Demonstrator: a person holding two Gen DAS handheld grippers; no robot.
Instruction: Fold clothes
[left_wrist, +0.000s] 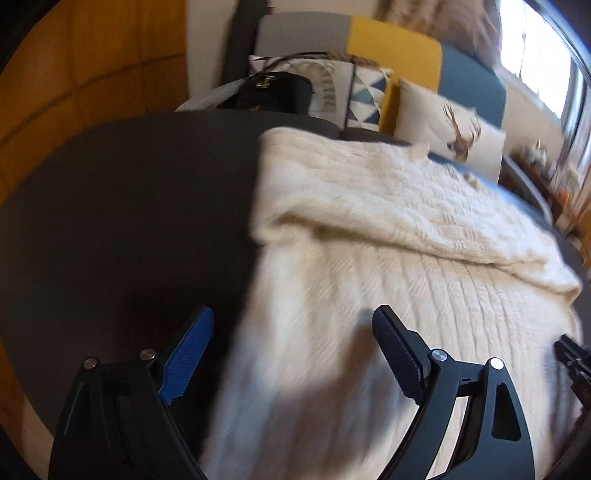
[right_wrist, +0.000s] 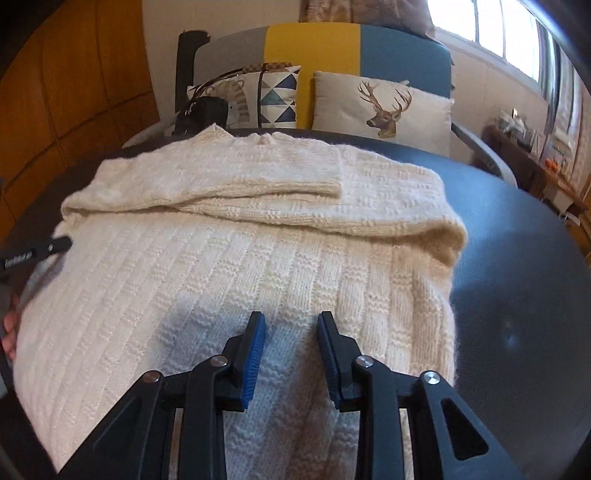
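Lying on dark table (right_wrist: 517, 258), cream sweater (right_wrist: 229, 280) has both sleeves folded across. Left gripper (left_wrist: 293, 332) gapes wide over its left edge, empty. Right gripper (right_wrist: 291, 332) hovers part-open at near hem, gripping nothing.

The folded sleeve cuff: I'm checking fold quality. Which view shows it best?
The right wrist view: the sleeve cuff lies sharp, flat across the sweater. The left wrist view is blurred and shows only the folded sleeve, no clear cuff.
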